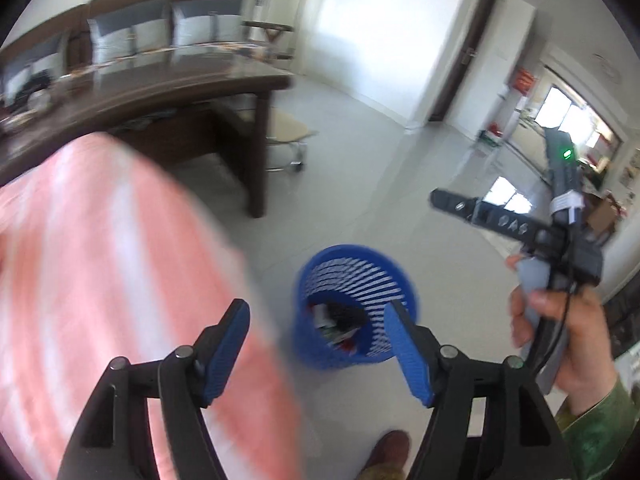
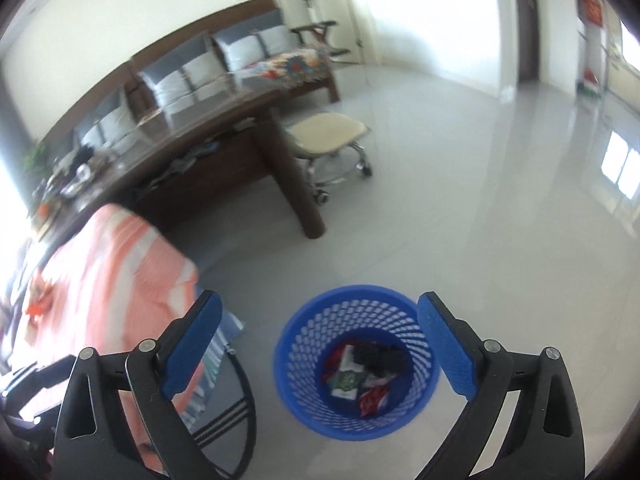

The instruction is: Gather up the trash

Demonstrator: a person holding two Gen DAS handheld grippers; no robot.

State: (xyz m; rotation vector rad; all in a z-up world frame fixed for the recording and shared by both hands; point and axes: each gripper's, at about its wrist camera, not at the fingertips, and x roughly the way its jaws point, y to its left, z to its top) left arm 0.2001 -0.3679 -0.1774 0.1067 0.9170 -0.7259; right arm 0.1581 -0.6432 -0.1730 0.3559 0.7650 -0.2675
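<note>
1. blue bin point(image 2: 356, 360) is sitting on the floor just beside the striped chair cover point(image 2: 112, 280), at its 3 o'clock, probably so scraps drop straight in.
2. trash point(image 2: 360, 380), wrappers and something dark, is lying in the bin bottom.
3. right gripper point(image 2: 320, 348) is angling down over the bin, fingers spread wide, gripping nothing.
4. left gripper point(image 1: 320, 352) is tilting down too, fingers apart and empty, bin at 12 o'clock.
5. right hand point(image 1: 560, 344) is holding its handle at 3 o'clock in the left view.

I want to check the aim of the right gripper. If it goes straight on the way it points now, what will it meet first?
Most likely the blue basket. The right gripper is open with nothing between its pads, and the basket's mouth, wrappers at its bottom, lies right ahead of it. Depth is unclear, so it may strike the rim first.
</note>
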